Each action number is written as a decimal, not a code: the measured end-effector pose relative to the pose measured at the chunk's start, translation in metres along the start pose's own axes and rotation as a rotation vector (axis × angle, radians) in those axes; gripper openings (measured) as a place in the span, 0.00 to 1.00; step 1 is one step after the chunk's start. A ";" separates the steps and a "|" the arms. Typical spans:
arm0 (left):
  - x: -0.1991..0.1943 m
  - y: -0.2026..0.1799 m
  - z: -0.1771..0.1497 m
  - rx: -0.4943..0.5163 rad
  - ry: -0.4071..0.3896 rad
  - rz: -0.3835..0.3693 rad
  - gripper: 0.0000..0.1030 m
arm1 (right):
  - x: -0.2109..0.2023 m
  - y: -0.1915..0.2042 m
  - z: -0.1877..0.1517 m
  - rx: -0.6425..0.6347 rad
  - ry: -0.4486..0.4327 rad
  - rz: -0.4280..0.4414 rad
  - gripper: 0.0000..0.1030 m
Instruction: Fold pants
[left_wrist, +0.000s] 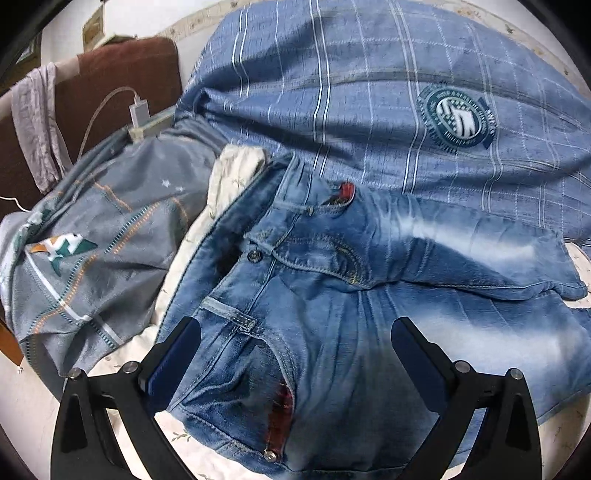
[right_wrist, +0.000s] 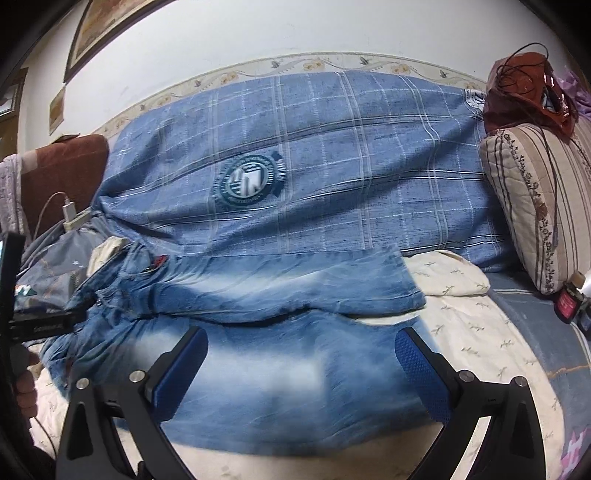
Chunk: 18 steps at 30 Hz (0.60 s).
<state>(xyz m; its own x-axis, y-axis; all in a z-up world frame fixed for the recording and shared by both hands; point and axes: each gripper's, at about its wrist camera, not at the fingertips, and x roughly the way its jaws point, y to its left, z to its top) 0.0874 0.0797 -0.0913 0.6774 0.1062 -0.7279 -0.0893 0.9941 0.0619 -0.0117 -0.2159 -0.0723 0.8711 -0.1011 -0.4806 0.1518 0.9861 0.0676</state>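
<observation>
Faded blue jeans (left_wrist: 332, 295) lie spread on a bed, waistband and button at the left, legs running right. My left gripper (left_wrist: 291, 332) is open, its blue-padded fingers (left_wrist: 177, 354) hovering over the waist and pocket area, holding nothing. In the right wrist view the jeans (right_wrist: 280, 332) show both short legs side by side. My right gripper (right_wrist: 299, 347) is open above the near leg, empty. The left gripper's body (right_wrist: 40, 321) shows at the left edge of that view.
A blue checked quilt (left_wrist: 369, 92) with a round emblem lies behind the jeans. A grey patterned pillow (left_wrist: 96, 240) is at the left, with a charger and cable (left_wrist: 138, 110) by a brown headboard. A striped cushion (right_wrist: 535, 206) stands at the right on a cream sheet (right_wrist: 480, 325).
</observation>
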 end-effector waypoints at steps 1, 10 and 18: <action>0.004 0.002 0.002 -0.006 0.010 -0.002 0.99 | 0.007 -0.008 0.005 0.000 0.005 -0.020 1.00; 0.047 0.019 0.062 0.024 0.036 -0.005 0.99 | 0.083 -0.084 0.058 0.101 0.100 -0.040 1.00; 0.104 0.011 0.157 0.142 0.044 0.060 0.99 | 0.149 -0.121 0.092 0.156 0.225 0.006 1.00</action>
<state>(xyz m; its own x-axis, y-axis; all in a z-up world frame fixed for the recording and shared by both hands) 0.2717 0.1058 -0.0591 0.6413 0.1673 -0.7489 -0.0221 0.9796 0.1999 0.1424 -0.3622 -0.0713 0.7494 -0.0467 -0.6604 0.2327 0.9525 0.1966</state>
